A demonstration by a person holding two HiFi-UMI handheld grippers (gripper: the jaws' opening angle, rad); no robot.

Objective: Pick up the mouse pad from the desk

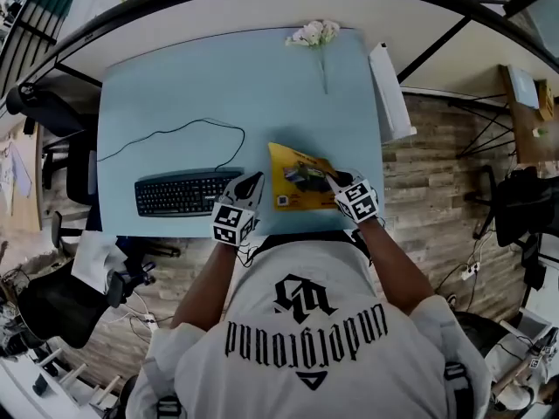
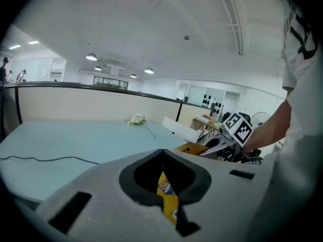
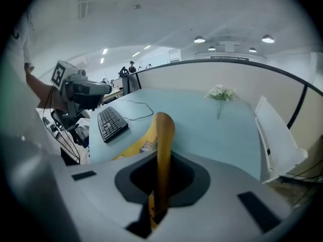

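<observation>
Left gripper (image 1: 254, 182) and right gripper (image 1: 332, 180), jaws clenched on mouse pad (image 1: 288, 164); gripped edges hidden.

mouse pad (image 1: 284, 168): thin, pliable, smooth print | desk (image 1: 175, 85): smooth matt | keyboard (image 1: 179, 193): black plastic

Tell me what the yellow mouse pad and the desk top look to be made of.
Mouse pad: thin, flexible sheet, probably rubber or foam with a printed face; its lifted edge curls over limply.
Desk top: likely laminate, pale blue, smooth and matte; even colour, no grain.
</observation>
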